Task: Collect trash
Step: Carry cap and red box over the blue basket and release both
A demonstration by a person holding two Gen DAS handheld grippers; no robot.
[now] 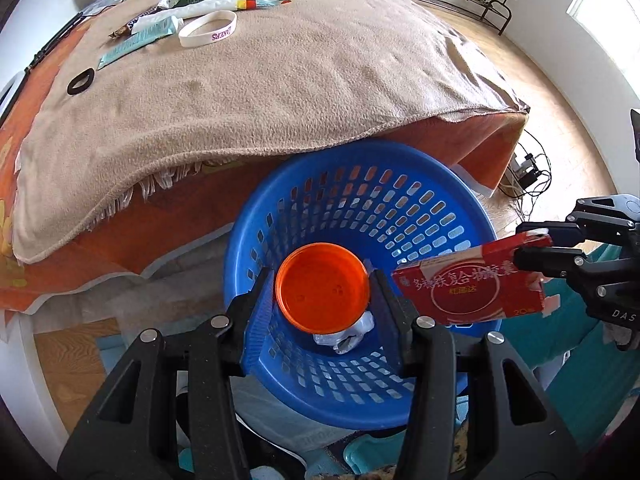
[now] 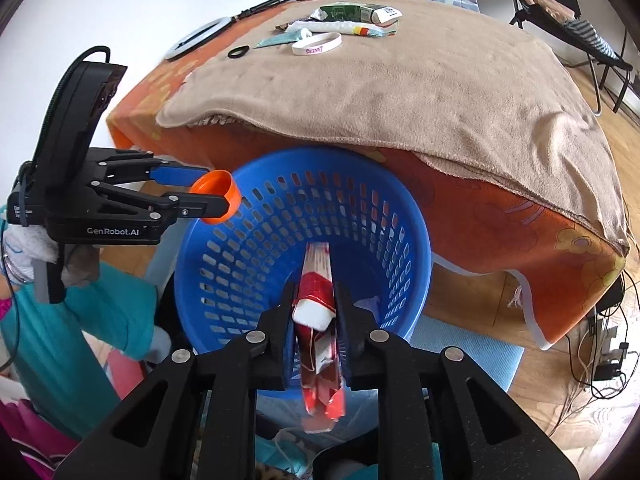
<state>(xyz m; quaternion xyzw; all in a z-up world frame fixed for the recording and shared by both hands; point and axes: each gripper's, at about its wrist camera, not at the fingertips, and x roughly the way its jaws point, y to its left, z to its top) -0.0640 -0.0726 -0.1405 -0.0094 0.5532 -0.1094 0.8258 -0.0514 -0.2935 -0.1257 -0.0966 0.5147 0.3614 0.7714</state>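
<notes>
Beige towel-covered table [image 1: 280, 92] stood behind blue perforated plastic basket [image 1: 400, 168]. Left claw [image 1: 322, 292] pinched round orange plastic lid [image 1: 322, 286], right claw [image 2: 314, 312] pinched flattened red cardboard box [image 2: 318, 280]; both poised over basket for drop.

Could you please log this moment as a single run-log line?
left gripper: jaws shut on orange lid | right gripper: jaws shut on red carton | both over blue basket | crumpled wrapper inside

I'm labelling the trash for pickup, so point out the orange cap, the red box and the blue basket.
orange cap [image 1: 322, 286]: left wrist view, centre of its open inside.
red box [image 1: 468, 286]: left wrist view, middle of its printed face.
blue basket [image 2: 256, 240]: right wrist view, slotted inner wall on the left.
</notes>
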